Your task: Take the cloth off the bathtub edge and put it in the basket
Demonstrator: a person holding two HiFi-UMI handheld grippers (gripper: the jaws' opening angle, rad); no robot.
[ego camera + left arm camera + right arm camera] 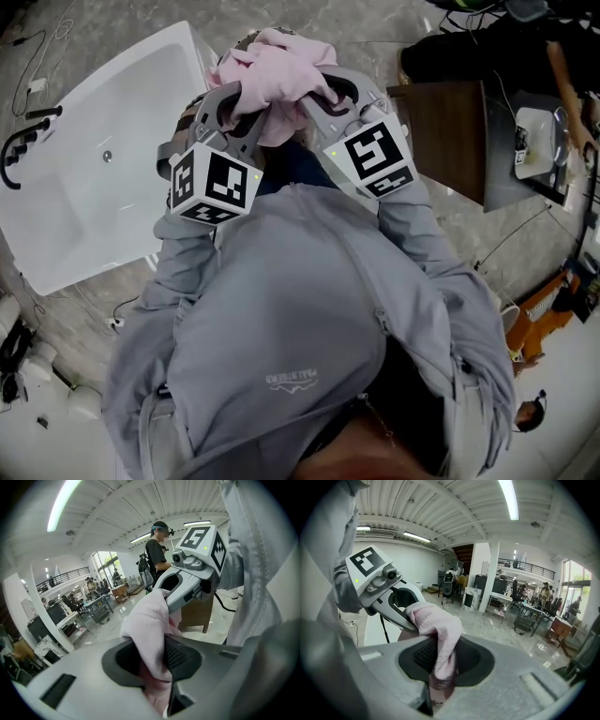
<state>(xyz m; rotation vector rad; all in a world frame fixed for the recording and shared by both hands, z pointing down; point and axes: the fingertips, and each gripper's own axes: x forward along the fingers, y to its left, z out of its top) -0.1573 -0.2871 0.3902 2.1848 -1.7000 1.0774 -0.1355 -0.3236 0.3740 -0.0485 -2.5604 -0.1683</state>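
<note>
The pink cloth is hanging bunched between your two grippers, off the bathtub and near its corner. Your left gripper is pinching one fold and your right gripper is pinching another. You are carrying, I judge, so be holding both pinches tight and the bundle gathered high until it is hanging over the basket, which I cannot make out for certain.

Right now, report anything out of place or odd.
Only the pink cloth: it is a crumpled wad clamped in the jaws of both the left gripper and the right gripper, off the bathtub. Nothing looks spilled or damaged.
</note>
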